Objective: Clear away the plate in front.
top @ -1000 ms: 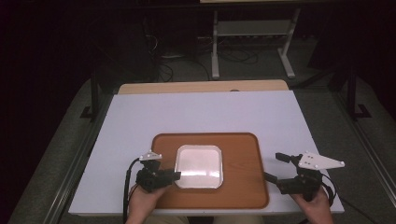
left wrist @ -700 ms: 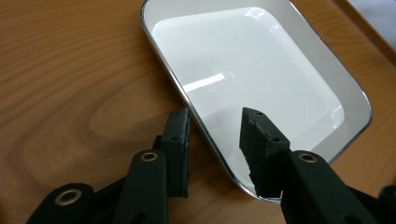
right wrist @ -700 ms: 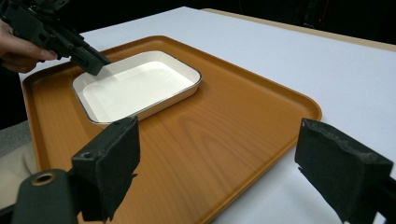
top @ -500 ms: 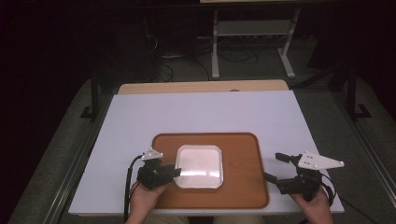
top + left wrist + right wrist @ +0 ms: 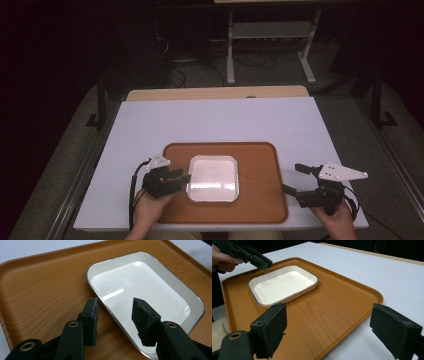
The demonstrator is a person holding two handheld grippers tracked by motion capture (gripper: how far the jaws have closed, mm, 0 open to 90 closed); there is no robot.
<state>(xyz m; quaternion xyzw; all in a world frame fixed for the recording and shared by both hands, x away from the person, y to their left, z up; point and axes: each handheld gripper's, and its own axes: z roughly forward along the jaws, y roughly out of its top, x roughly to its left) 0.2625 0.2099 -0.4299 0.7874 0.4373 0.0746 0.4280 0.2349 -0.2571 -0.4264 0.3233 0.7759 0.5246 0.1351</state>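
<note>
Left claw: jaws apart, straddling the near-left rim of the white dish; one jaw over the tray wood, the other over the dish interior; contact with the rim cannot be told
Left hand: at the bench's near edge, holding the claw at the tray's left part
Right claw: jaws wide apart, gripping nothing, over the bench just beyond the tray's right edge
Right hand: near-right corner of the bench
White dish: rectangular, shallow, dark-rimmed, empty; on the tray, left of its centre
Tray: wood-grain, rounded corners, near-centre of the bench
Bench: white top, wooden strip along the far edge
</note>
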